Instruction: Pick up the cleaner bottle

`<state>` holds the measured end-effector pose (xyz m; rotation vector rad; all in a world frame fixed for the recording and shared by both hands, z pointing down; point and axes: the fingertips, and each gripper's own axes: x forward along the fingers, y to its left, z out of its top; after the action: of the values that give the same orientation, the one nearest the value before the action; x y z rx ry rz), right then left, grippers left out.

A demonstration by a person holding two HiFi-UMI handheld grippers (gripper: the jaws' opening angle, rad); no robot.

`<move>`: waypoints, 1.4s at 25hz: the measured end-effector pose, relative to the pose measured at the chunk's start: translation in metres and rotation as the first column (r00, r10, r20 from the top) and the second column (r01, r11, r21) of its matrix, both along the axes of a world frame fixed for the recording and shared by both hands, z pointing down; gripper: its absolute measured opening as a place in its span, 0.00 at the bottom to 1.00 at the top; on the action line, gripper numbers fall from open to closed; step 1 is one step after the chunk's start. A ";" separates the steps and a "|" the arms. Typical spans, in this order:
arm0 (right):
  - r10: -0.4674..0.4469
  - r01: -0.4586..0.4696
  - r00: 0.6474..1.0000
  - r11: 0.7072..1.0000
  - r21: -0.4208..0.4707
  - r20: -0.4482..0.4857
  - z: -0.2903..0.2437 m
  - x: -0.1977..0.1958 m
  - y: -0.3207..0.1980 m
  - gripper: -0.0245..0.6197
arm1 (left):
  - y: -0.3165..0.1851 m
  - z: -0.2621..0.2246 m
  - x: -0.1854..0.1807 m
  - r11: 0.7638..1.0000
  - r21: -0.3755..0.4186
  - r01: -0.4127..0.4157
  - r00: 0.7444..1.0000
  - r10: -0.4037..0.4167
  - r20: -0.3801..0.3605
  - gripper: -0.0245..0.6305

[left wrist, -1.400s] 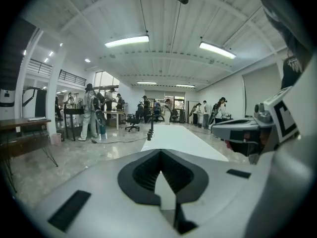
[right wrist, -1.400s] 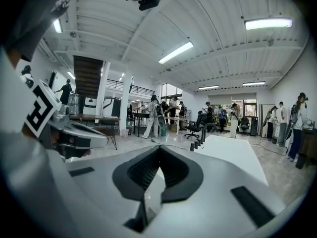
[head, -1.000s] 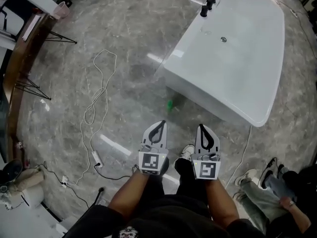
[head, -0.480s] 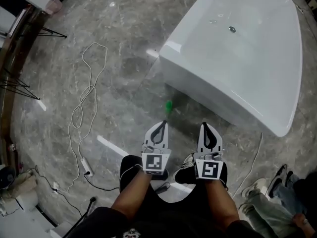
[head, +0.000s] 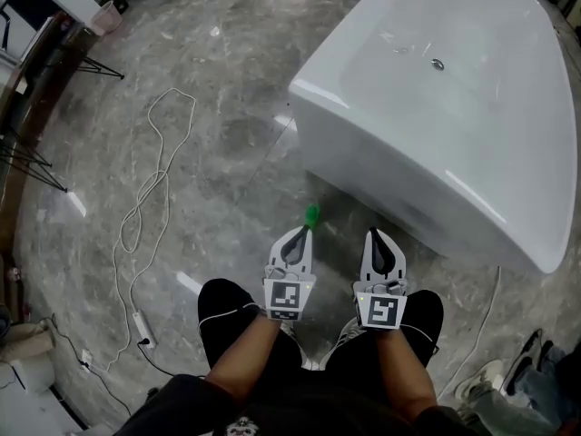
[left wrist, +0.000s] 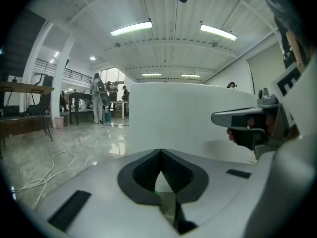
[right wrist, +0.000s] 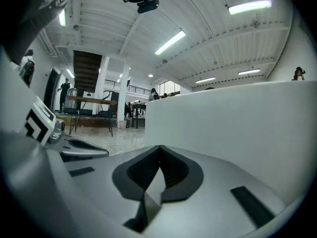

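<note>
The cleaner bottle [head: 312,214] shows as a small green shape on the grey floor, close to the near wall of the white bathtub [head: 381,166]. My left gripper [head: 300,233] is shut and empty, its tip just short of the bottle. To the right of the bottle, my right gripper [head: 376,235] is shut and empty too. In the left gripper view the jaws [left wrist: 159,153] meet in front of the bathtub wall [left wrist: 188,118], and the bottle is almost wholly hidden behind them. In the right gripper view the shut jaws [right wrist: 159,148] face the same white wall [right wrist: 237,123].
A white cable [head: 145,198] loops over the floor at the left and ends at a power strip [head: 142,328]. A thinner cord [head: 486,312] runs beside the tub at the right. Another person's shoes [head: 531,375] stand at the lower right. Black table legs [head: 36,162] stand at the far left.
Both grippers have sunk toward the floor, still shut, as the person crouched. The bathtub and the green bottle now sit closer in the head view.
</note>
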<state>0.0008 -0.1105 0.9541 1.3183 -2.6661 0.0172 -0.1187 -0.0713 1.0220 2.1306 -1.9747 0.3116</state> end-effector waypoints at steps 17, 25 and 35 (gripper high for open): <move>-0.091 0.091 0.996 0.995 0.030 0.004 0.064 -0.009 -0.002 0.06 | 0.007 0.099 0.007 1.000 0.005 0.021 0.996 -0.022 0.082 0.14; -0.080 0.080 0.997 0.997 -0.013 -0.023 0.070 -0.013 -0.002 0.06 | -0.002 0.178 -0.001 0.989 -0.110 0.098 0.994 -0.093 0.049 0.48; -0.119 0.121 0.990 0.992 -0.021 0.070 0.074 -0.029 0.007 0.06 | -0.033 0.262 -0.019 0.981 -0.152 0.122 0.993 -0.121 0.014 0.51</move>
<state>-0.0282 -0.1036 1.0285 1.1685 -2.7881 0.0819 -0.1378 -0.1039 1.2842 1.9087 -2.0033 0.4312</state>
